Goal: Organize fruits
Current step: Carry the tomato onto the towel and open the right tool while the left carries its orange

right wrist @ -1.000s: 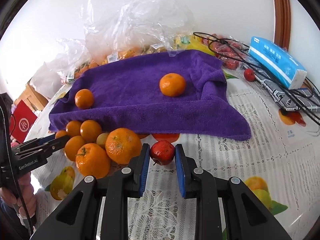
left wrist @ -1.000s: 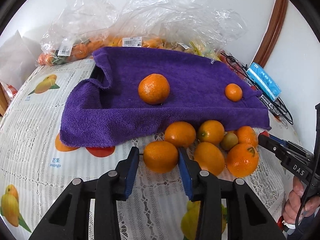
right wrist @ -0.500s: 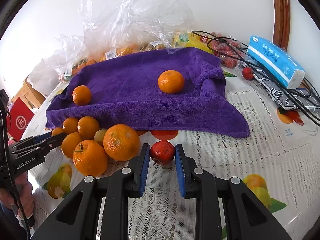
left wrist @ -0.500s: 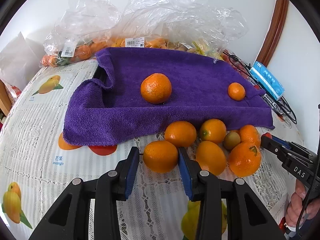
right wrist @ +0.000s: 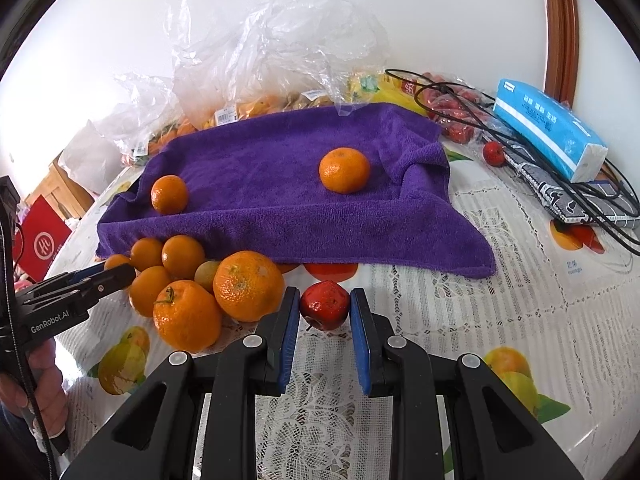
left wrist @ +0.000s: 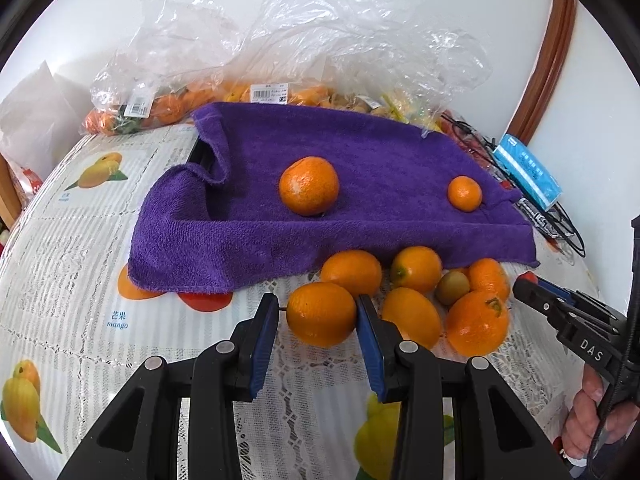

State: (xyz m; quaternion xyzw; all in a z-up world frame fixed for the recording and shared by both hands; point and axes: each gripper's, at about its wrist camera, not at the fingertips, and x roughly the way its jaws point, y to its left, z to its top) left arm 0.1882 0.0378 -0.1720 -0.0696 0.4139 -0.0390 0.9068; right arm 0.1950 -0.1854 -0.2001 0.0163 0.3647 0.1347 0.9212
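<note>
Purple towel (left wrist: pixel 360 184) lies spread on a lace-covered table (left wrist: pixel 80 264), rising away from both cameras. Two oranges already sit on it: a large orange (left wrist: pixel 309 185) near the middle and a small orange (left wrist: pixel 464 193) toward one end.

Left gripper (left wrist: pixel 318 316) is clamped on an orange (left wrist: pixel 321 313), its blue pads pressing either side of the fruit. This orange sits at the near edge of a loose pile of oranges (left wrist: pixel 420 300) on the table, just in front of the towel's hanging front edge.

Right gripper (right wrist: pixel 325 306) is clamped on a small red fruit (right wrist: pixel 325 305), round, with no long axis to speak of. It rests just beside the pile, close to the towel's edge.

Both held fruits lie straight ahead of their tongs, and the towel lies straight beyond and higher. Judging from this, each hand needs to lift and carry forward. Neither hand looks clearly nearer. Open towel between the two placed oranges seems the likely landing spot.
</note>
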